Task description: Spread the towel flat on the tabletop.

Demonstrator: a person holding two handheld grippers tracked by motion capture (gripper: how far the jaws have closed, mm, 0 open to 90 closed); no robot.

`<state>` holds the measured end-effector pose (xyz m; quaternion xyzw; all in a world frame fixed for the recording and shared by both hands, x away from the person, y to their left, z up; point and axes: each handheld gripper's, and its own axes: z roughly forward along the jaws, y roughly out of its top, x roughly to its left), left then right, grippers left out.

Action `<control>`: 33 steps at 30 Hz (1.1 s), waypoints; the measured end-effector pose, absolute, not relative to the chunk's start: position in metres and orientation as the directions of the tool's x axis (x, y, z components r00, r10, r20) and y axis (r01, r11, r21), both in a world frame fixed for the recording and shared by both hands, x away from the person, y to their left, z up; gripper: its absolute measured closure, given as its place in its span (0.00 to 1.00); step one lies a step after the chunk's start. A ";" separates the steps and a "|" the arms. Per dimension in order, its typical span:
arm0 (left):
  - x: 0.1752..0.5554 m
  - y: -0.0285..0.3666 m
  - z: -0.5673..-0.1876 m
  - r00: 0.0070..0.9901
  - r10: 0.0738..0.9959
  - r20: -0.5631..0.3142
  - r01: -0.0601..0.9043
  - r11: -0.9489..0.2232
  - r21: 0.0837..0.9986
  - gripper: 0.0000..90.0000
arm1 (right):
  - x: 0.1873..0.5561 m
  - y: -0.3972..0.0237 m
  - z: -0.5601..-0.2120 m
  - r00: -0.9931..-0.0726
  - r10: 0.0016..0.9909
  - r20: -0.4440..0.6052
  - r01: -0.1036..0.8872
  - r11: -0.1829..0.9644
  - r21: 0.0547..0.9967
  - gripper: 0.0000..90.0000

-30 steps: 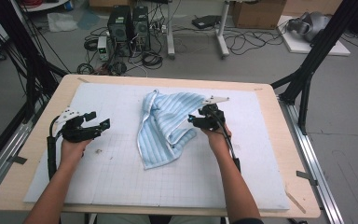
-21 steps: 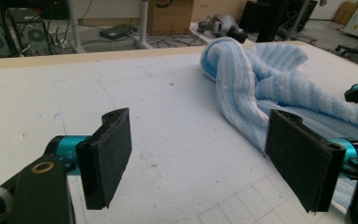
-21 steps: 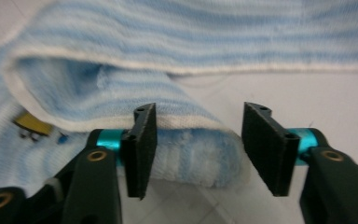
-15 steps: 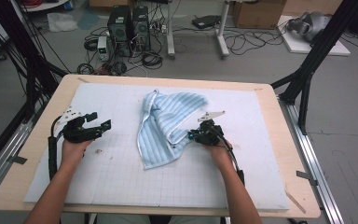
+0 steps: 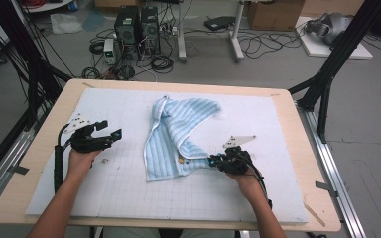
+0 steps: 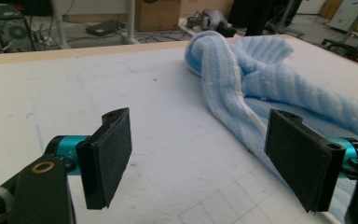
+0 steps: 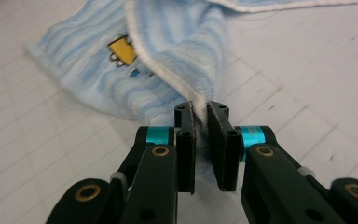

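The blue striped towel has been drawn out since a second ago: its right corner, then lying up beside the crumpled heap, has been pulled toward the near edge of the table, so that a narrow tail of cloth now stretches from the heap to the right gripper. This is judged to be the opening of a spreading or folding step, with one corner secured and the opposite side not yet taken.

In the right gripper view the white-edged corner of the towel is seen pinched between the pads; the jaws have just been closing and now stand pressed together on the cloth, with only its thickness between them. A small yellow label lies on the towel just beyond the jaws, to their left.

The left gripper is held near the towel's left edge but apart from it. Its jaws are spread wide, nothing is touched by them, and the rolled edge of the towel lies ahead and to the right of its pads.
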<state>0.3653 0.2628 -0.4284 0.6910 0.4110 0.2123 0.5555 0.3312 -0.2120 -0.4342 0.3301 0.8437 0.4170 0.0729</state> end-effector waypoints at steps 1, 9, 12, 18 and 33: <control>0.365 0.262 -0.428 0.575 0.801 -0.164 0.334 -0.047 0.941 0.26 | 0.327 -0.213 -0.435 -0.775 0.613 0.152 0.495 0.440 0.749 0.91; 0.365 0.251 -0.430 0.602 0.783 -0.158 0.338 -0.071 0.938 0.27 | 0.314 -0.221 -0.439 -0.785 0.601 0.150 0.489 0.453 0.746 0.83; 0.365 0.246 -0.431 0.616 0.772 -0.157 0.336 -0.077 0.939 0.27 | 0.315 -0.226 -0.435 -0.756 0.638 0.143 0.480 0.394 0.784 0.59; 0.366 0.225 -0.430 0.662 0.732 -0.162 0.344 -0.106 0.933 0.27 | 0.316 -0.240 -0.429 -0.680 0.721 0.132 0.465 0.285 0.838 0.33; 0.366 0.165 -0.448 0.705 0.706 -0.070 0.460 -0.379 0.803 0.40 | 0.317 -0.242 -0.431 -0.643 0.757 0.111 0.467 0.273 0.841 0.24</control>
